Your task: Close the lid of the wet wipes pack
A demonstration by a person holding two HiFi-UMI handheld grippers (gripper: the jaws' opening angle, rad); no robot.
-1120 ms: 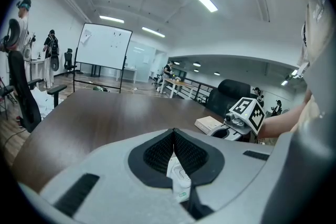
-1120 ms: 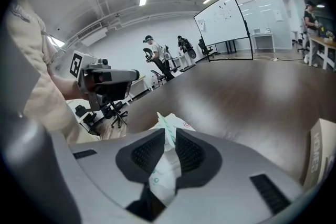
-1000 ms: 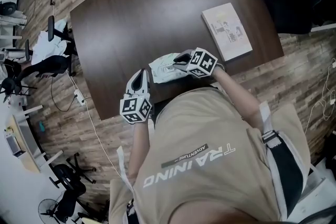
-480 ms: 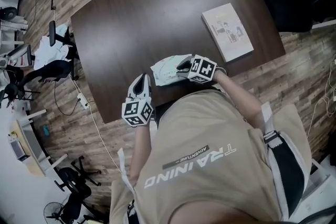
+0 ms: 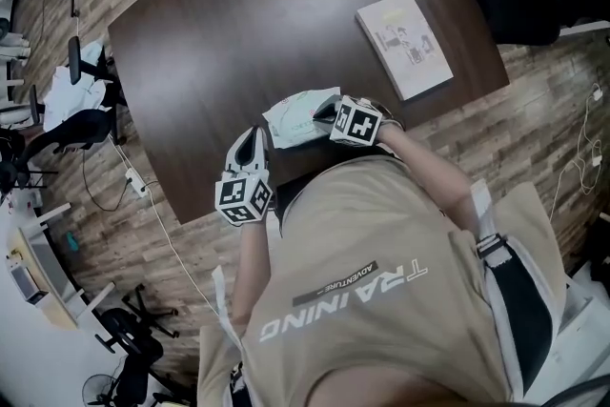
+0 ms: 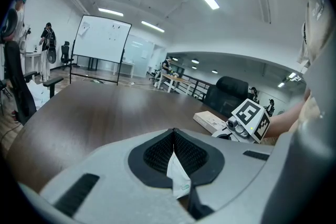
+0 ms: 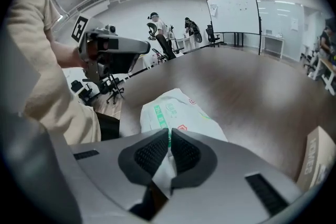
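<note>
**Both grippers working at a wet wipes pack by the table's front edge**

Head view: the white, green-printed soft wet wipes pack is lying near the front edge of the dark brown wooden table. The right gripper is touching its right end and the left gripper is sitting just beside its left end. A pale flat box is lying well apart.
Left gripper view: the jaws are pinching a small white flap.
Right gripper view: the jaws are clamping the pack's near edge.
</note>
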